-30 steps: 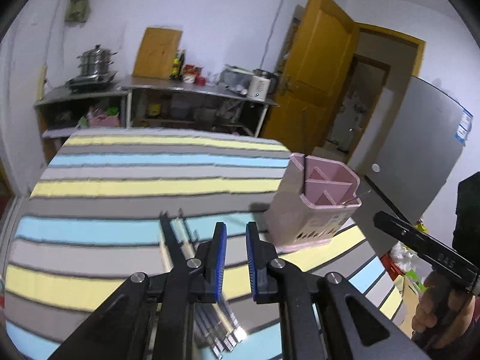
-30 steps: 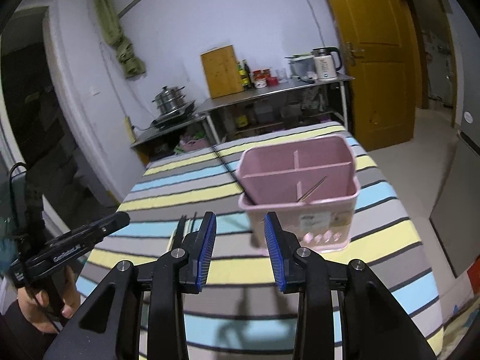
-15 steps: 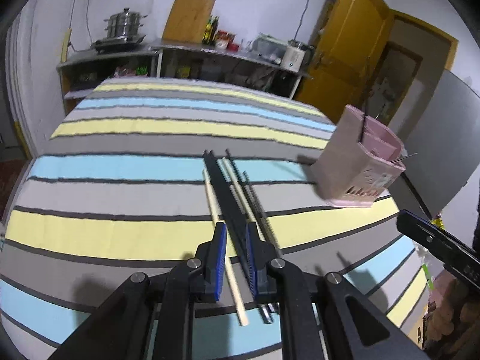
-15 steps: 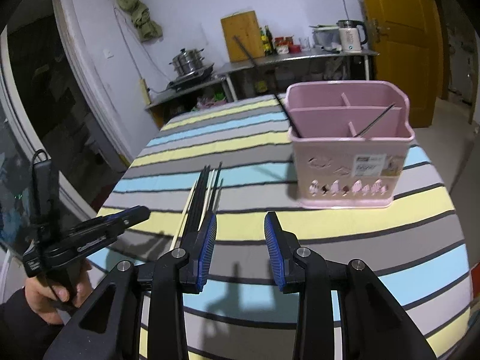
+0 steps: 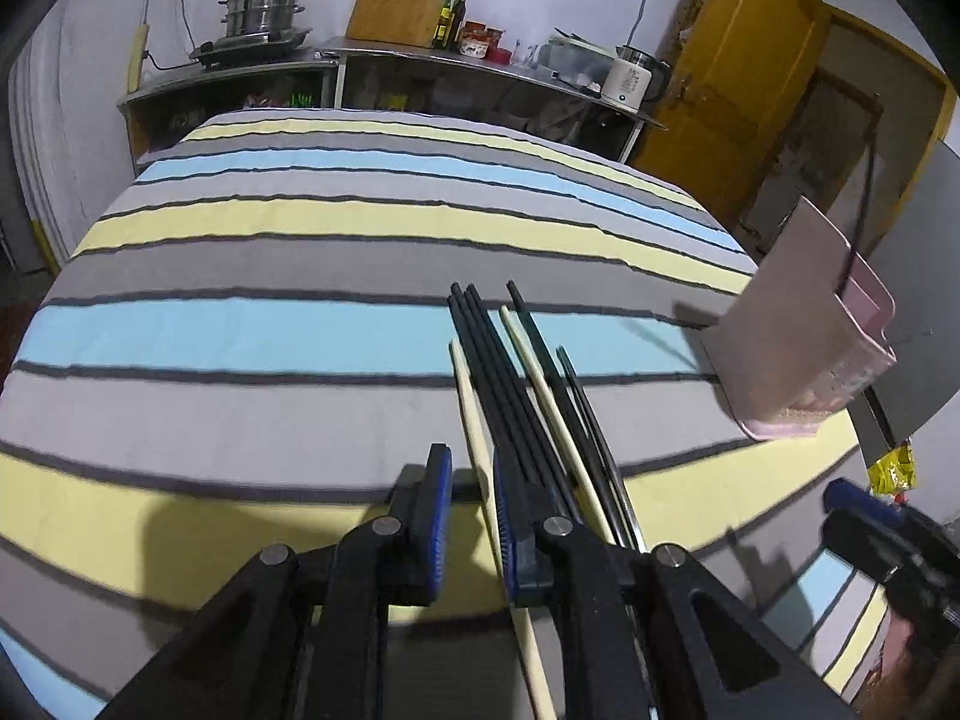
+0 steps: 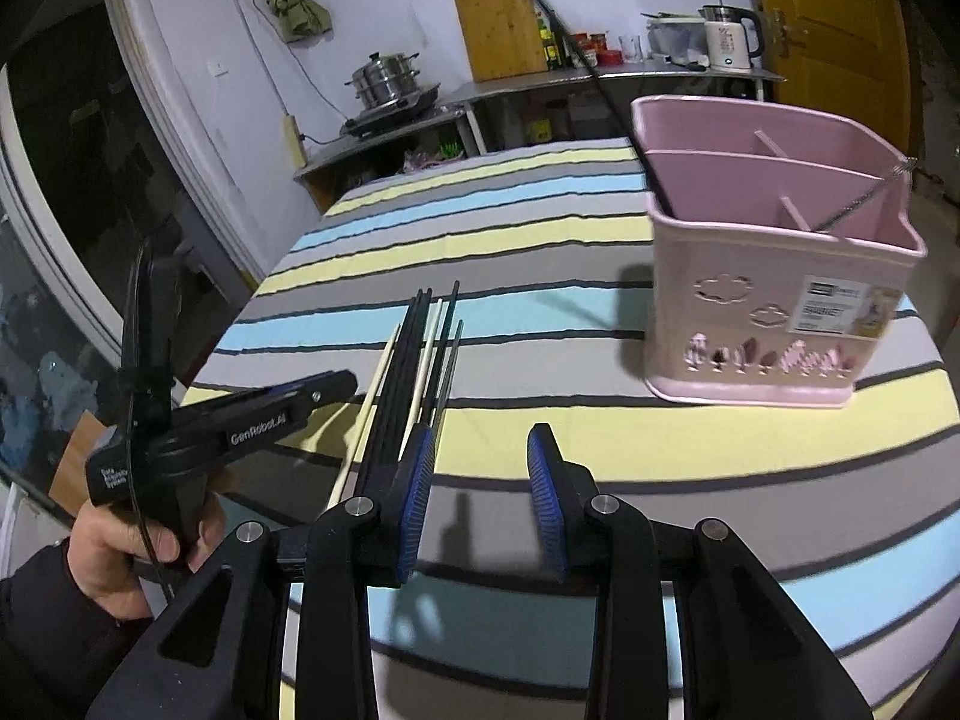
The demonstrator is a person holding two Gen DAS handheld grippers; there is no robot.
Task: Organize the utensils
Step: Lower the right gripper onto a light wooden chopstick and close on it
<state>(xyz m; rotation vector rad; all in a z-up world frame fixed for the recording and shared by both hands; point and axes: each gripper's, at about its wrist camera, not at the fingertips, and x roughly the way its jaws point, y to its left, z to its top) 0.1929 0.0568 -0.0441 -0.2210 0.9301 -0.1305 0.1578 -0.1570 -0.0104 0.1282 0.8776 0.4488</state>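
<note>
Several black chopsticks (image 5: 498,372) and two pale wooden ones (image 5: 474,414) lie side by side on the striped table; they also show in the right wrist view (image 6: 408,360). A pink divided utensil holder (image 6: 774,276) stands to their right, with a black chopstick and a thin metal utensil leaning in it; it also shows in the left wrist view (image 5: 804,336). My left gripper (image 5: 471,525) is open and low over the near ends of the chopsticks, one pale chopstick between its fingers. My right gripper (image 6: 480,501) is open and empty, just right of the chopsticks.
The striped tablecloth (image 5: 270,330) covers the table. A steel counter (image 5: 420,60) with a pot, cutting board, bottles and kettle stands behind. A yellow door (image 5: 738,78) is at the back right. The table edge drops off near the holder.
My left gripper has moved down and forward over the chopsticks and its jaws have widened. My right gripper has drawn back and lower, away from the holder.
</note>
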